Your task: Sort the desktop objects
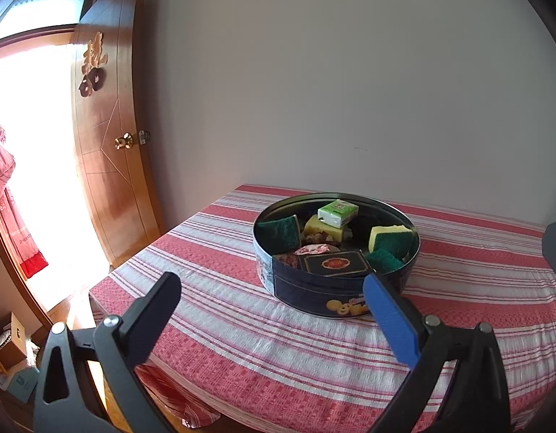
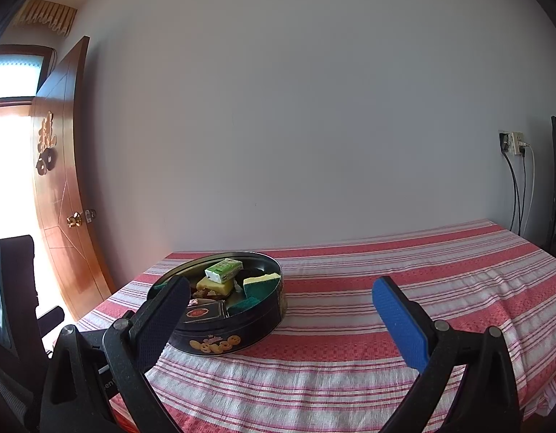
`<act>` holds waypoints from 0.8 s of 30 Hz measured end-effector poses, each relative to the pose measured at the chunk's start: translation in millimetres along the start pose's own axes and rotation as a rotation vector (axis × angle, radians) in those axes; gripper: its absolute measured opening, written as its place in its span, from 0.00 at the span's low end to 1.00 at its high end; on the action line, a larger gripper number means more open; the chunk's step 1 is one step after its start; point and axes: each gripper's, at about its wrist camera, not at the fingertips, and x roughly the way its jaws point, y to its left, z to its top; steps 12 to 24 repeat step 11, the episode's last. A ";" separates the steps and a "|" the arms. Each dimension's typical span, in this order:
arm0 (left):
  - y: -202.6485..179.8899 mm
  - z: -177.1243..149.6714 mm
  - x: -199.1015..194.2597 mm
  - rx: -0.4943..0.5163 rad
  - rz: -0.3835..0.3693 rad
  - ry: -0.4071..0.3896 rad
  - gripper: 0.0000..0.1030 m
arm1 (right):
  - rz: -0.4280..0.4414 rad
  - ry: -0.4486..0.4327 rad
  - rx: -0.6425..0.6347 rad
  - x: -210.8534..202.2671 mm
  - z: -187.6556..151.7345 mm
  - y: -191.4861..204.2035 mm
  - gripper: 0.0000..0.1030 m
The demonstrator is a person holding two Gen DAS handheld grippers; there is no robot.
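A round dark blue cookie tin stands on the red and white striped tablecloth. It holds a green and white packet, several green and yellow sponges, a yellow block, a dark flat box and a pink wrapper. My left gripper is open and empty, above the cloth just in front of the tin. In the right wrist view the tin is at the left, with the packet on top. My right gripper is open and empty, to the tin's right.
A wooden door stands open at the left beside a bright doorway. A plain wall runs behind the table. A wall socket with cables is at the far right. The left table edge drops to the floor with boxes.
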 end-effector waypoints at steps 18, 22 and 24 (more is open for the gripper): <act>-2.3 -0.2 -1.4 0.015 0.021 -0.026 0.99 | -0.005 -0.006 0.005 0.2 -0.9 -4.0 1.00; -2.3 -0.2 -1.4 0.015 0.021 -0.026 0.99 | -0.005 -0.006 0.005 0.2 -0.9 -4.0 1.00; -2.3 -0.2 -1.4 0.015 0.021 -0.026 0.99 | -0.005 -0.006 0.005 0.2 -0.9 -4.0 1.00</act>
